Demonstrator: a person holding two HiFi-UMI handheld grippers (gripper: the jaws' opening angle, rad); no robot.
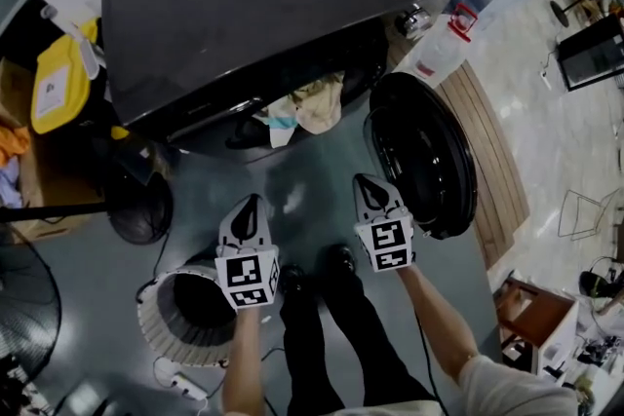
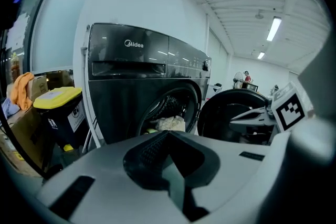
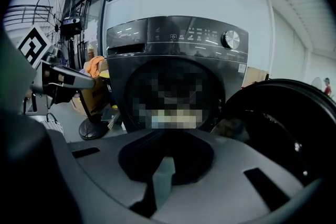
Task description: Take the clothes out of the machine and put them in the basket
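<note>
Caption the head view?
Left gripper and right gripper, shut, before open dark washing machine, pale clothes spilling, white ribbed basket nearby.

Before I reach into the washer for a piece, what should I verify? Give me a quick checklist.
1. Door open: ok; the door is swung wide to the right.
2. Clothes within reach: ok; the clothes bunch at the drum mouth.
3. Basket ready: ok; the basket stands on the floor at the person's left.
4. Jaws apart for a grasp: not ok; the left tool and the right tool are both shut, holding nothing.
5. Room in the basket: cannot tell; its inside is dark.
</note>
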